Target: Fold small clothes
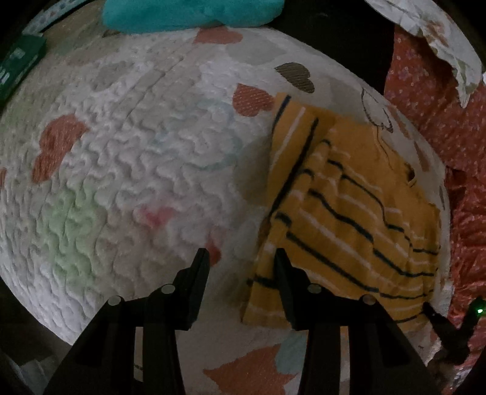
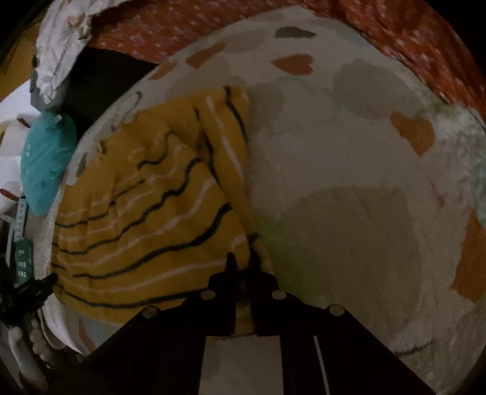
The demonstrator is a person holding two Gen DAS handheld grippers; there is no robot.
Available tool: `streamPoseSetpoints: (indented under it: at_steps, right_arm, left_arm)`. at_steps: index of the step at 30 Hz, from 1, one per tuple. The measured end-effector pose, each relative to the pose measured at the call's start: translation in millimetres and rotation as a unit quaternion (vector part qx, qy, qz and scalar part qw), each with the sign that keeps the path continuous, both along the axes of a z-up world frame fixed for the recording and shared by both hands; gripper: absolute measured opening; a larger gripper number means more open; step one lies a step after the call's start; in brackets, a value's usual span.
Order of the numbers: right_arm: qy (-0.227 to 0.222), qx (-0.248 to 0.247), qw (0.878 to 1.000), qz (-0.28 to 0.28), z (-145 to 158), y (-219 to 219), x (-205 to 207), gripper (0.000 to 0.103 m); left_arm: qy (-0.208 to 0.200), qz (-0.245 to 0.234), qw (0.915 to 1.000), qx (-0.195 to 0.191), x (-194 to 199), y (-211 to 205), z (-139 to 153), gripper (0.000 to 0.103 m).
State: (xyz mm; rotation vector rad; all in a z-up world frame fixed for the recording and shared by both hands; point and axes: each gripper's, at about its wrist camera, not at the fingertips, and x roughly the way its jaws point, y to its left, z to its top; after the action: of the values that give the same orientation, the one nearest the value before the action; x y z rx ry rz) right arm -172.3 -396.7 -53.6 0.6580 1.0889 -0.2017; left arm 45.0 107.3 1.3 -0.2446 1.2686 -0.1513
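A small mustard-yellow garment with dark and white stripes (image 1: 349,218) lies partly folded on a white quilt with heart patches (image 1: 127,158). My left gripper (image 1: 241,255) is open and empty, its right finger over the garment's near left edge. In the right wrist view the garment (image 2: 145,212) lies left of centre, and my right gripper (image 2: 243,261) is shut on its near right corner. The right gripper's tip also shows at the lower right of the left wrist view (image 1: 437,319).
A teal cloth (image 1: 188,15) lies at the quilt's far edge and shows at the left in the right wrist view (image 2: 45,161). An orange dotted fabric (image 1: 440,121) borders the quilt. A green box (image 1: 18,63) sits at the far left.
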Motion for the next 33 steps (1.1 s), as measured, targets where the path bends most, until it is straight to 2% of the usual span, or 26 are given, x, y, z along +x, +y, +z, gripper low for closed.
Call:
streamPoseSetpoints:
  at_steps: [3,6,8,11,15,17,19,22,26,28,29,31,33]
  right_arm:
    - [0.003,0.000,1.000,-0.008,-2.9,-1.7,-2.2,0.011]
    - [-0.020,0.010,1.000,-0.016,7.3,-3.6,-4.0,0.015]
    - [-0.050,-0.003,0.998,-0.028,23.5,-3.8,-8.5,0.017]
    - [-0.086,-0.050,0.994,-0.035,49.9,7.1,-12.0,0.021]
    - [-0.102,-0.049,0.993,0.026,73.3,42.7,14.4,0.021]
    - [-0.105,-0.034,0.992,0.062,80.2,63.2,35.1,0.025]
    - [-0.100,-0.012,0.990,0.097,82.7,86.0,58.1,0.031]
    - [-0.087,0.024,0.983,0.160,82.9,131.6,98.5,0.035]
    - [-0.061,0.054,0.971,0.226,78.9,197.0,159.0,0.040]
    - [-0.051,0.058,0.968,0.237,75.7,221.2,187.1,0.043]
    - [-0.044,0.058,0.967,0.246,73.1,235.9,204.6,0.047]
    - [-0.018,0.047,0.964,0.260,65.9,259.8,232.3,0.051]
    - [0.028,0.020,0.960,0.277,53.0,290.3,260.3,0.053]
  left_arm:
    - [-0.003,0.004,0.9999,-0.014,-6.4,6.3,-0.3,0.042]
    - [-0.011,0.005,0.9997,-0.024,-11.5,8.7,0.3,0.042]
    - [-0.016,0.005,0.9994,-0.030,-14.3,10.4,0.9,0.042]
    - [-0.021,0.015,0.9987,-0.044,-19.3,17.1,1.4,0.042]
    - [-0.016,0.048,0.9950,-0.086,-24.3,24.6,-0.6,0.045]
    - [-0.015,0.055,0.9939,-0.094,-27.1,22.4,-2.2,0.054]
    - [-0.011,0.046,0.9943,-0.095,-28.6,17.4,-6.0,0.057]
    - [-0.011,0.030,0.9957,-0.087,-26.2,13.8,-10.9,0.059]
    - [-0.005,0.025,0.9933,-0.113,-21.3,17.3,-23.1,0.063]
    - [-0.008,0.016,0.9930,-0.117,-18.1,14.1,-26.5,0.063]
    - [-0.014,0.009,0.9932,-0.116,-17.0,11.8,-25.8,0.064]
    - [-0.018,0.001,0.9926,-0.120,-16.2,8.9,-25.5,0.066]
    - [-0.013,0.002,0.9910,-0.133,-15.2,9.0,-27.6,0.067]
